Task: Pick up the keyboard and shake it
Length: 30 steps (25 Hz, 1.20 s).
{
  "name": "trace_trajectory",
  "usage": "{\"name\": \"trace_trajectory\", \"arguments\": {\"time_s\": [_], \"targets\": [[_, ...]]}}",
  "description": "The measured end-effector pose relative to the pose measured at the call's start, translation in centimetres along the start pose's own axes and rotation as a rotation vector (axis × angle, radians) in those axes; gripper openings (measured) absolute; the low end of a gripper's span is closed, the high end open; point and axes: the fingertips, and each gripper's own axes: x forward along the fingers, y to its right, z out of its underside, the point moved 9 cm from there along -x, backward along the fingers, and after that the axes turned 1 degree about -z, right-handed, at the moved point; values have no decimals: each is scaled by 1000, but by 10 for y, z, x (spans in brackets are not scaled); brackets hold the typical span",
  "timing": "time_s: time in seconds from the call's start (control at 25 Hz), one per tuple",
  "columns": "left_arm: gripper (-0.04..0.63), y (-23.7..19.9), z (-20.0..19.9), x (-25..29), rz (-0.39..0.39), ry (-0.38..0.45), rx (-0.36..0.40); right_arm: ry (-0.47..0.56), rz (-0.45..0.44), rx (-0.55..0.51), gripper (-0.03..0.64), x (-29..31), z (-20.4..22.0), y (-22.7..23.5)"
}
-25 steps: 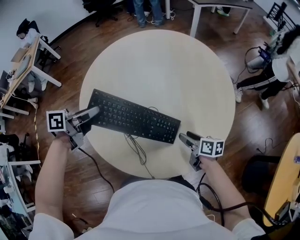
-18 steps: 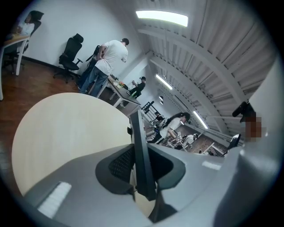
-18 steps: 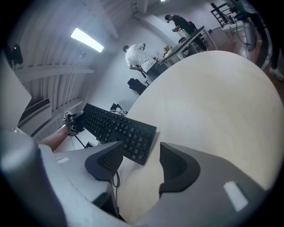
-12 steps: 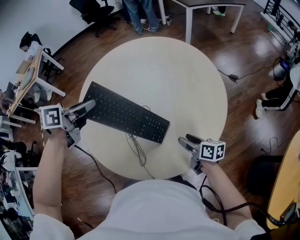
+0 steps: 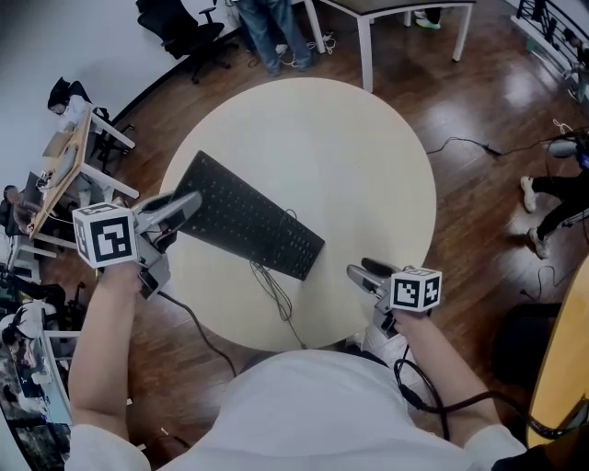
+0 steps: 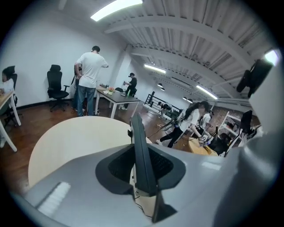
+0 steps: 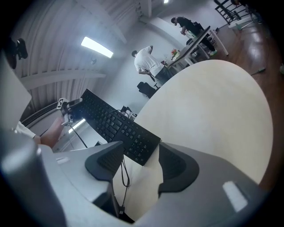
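A black keyboard (image 5: 248,225) lies slantwise over the left half of the round beige table (image 5: 359,156), with its left end raised off the top. My left gripper (image 5: 189,202) is shut on that left end. In the left gripper view the keyboard (image 6: 141,146) stands edge-on, pinched between the jaws of the left gripper (image 6: 144,175). My right gripper (image 5: 365,272) rests at the table's near right edge, clear of the keyboard's right end. Its jaws stand a little apart with only tabletop between them. The right gripper view shows the keyboard (image 7: 116,125) ahead of the right gripper (image 7: 137,166).
The keyboard's thin cable (image 5: 272,296) trails in loops over the table's near edge. A black office chair (image 5: 189,28) and a standing person (image 5: 267,28) are beyond the table. A white desk (image 5: 405,14) is at the far right, and desks (image 5: 64,156) are at the left.
The keyboard has swung and shifted left with my left gripper, its left end rising. Its right end has drawn away from my right gripper, which has barely moved.
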Motion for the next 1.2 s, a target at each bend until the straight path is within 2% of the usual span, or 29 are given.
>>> {"name": "trace_trajectory", "arguments": {"time_s": [0.28, 0.64, 0.76, 1.0, 1.2], "targets": [[69, 86, -4, 25, -61, -10, 169, 22, -28, 13, 250, -18, -1, 15], [69, 176, 18, 44, -73, -12, 469, 38, 13, 7, 247, -46, -3, 29], [69, 190, 26, 49, -61, -6, 546, 39, 15, 7, 247, -49, -3, 29], [69, 205, 30, 51, -53, 5, 640, 31, 26, 8, 247, -51, -5, 25], [70, 219, 44, 64, -48, -18, 749, 31, 34, 11, 247, -56, -3, 28]]}}
